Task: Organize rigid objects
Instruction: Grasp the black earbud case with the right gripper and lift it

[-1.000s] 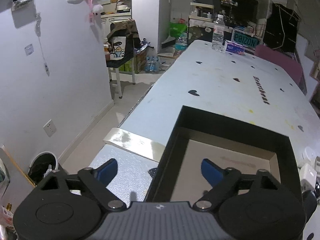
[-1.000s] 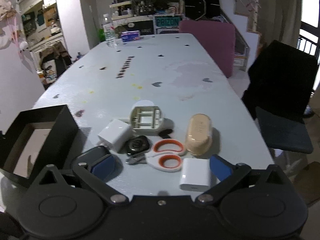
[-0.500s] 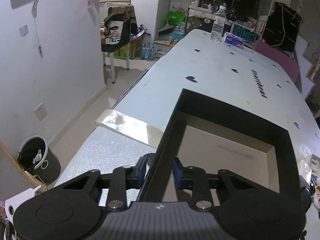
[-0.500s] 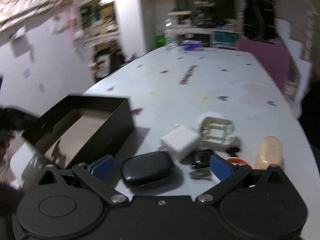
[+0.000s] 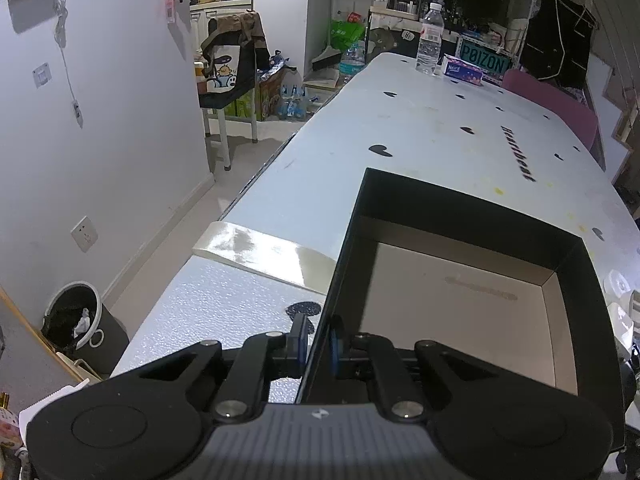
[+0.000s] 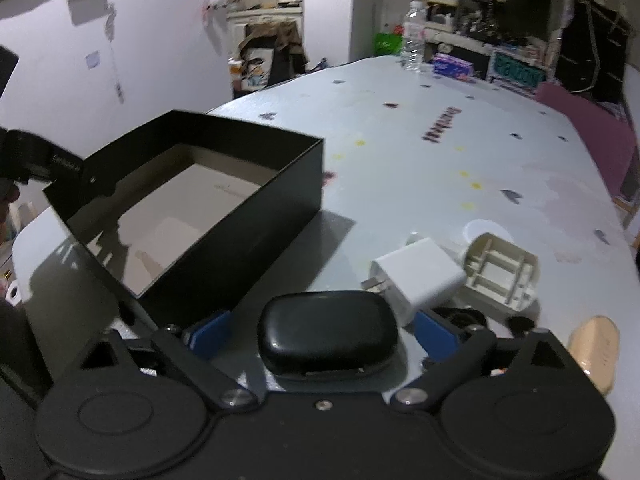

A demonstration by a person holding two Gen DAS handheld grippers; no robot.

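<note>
An open black box (image 5: 448,208) with a pale floor sits on the white table; it also shows in the right wrist view (image 6: 224,216). My left gripper (image 5: 318,342) is shut on the box's near left wall. My right gripper (image 6: 324,330) is open around a black oval case (image 6: 328,334) lying on the table, pads apart on either side. Beside the case lie a white charger cube (image 6: 420,272), a beige plastic insert (image 6: 500,272) and a tan oblong case (image 6: 592,350).
A water bottle (image 5: 429,38), a tissue pack (image 5: 462,70) and a teal sign (image 5: 484,62) stand at the table's far end. A pink chair (image 6: 592,120) is at the right side. A bin (image 5: 76,328) stands on the floor at the left.
My left gripper closed on the box wall. My right gripper swung left from the scissors and charger and now straddles the black oval case.
</note>
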